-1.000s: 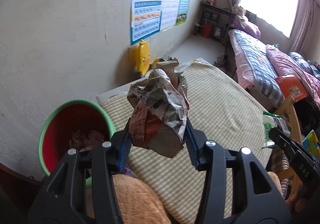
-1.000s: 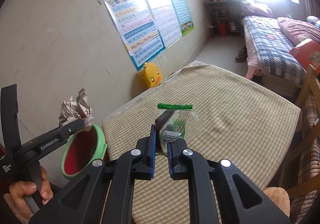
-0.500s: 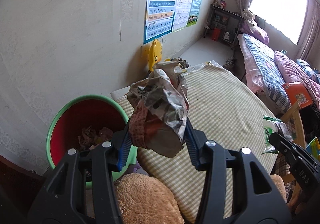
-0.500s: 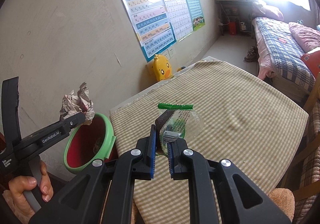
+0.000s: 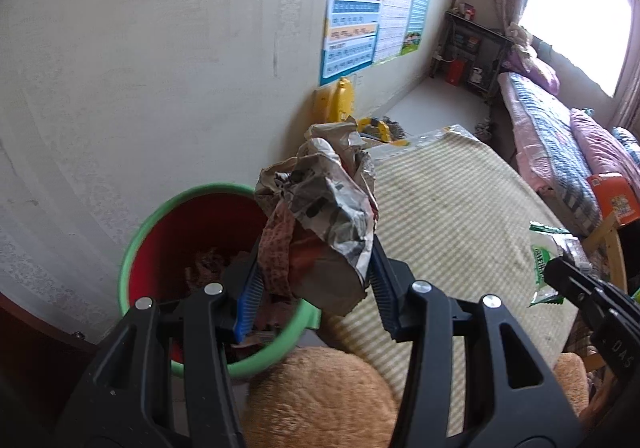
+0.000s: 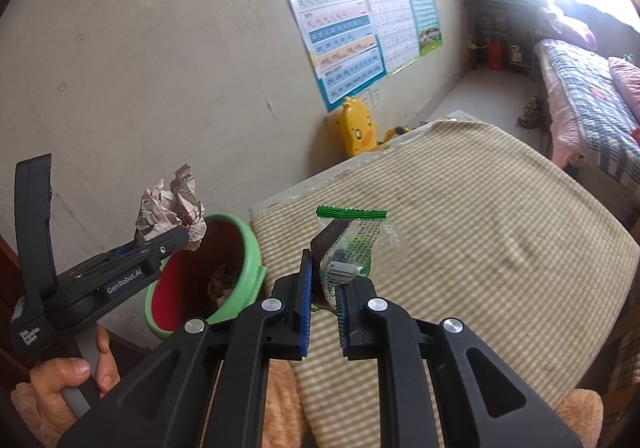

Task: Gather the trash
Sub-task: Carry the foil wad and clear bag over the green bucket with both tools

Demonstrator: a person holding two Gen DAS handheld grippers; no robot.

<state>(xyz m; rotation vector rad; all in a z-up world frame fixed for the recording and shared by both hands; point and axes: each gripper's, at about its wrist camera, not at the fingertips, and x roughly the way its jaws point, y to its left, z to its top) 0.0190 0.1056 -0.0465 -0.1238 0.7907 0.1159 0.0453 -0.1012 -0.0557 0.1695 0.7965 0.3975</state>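
Observation:
My left gripper (image 5: 316,280) is shut on a crumpled newspaper wad (image 5: 324,207), held in the air beside the rim of a red bin with a green rim (image 5: 160,207); crumpled trash lies inside the bin. In the right wrist view the same wad (image 6: 170,207) hangs over the bin (image 6: 244,248), with the left gripper (image 6: 176,238) under it. My right gripper (image 6: 324,304) is shut on a clear plastic wrapper with a green top (image 6: 356,240), above the striped table cover (image 6: 480,228). That wrapper (image 5: 548,260) also shows at the right edge of the left wrist view.
A tan plush cushion (image 5: 320,400) lies under both grippers at the table's near edge. A yellow duck toy (image 6: 358,127) stands by the wall under posters. A bed (image 5: 560,135) and a wooden chair (image 5: 612,248) stand to the right. A hand (image 6: 76,380) grips the left handle.
Both grippers have shifted left toward the bin; the bin now sits closer and more central under the paper wad. Both grips are unchanged.

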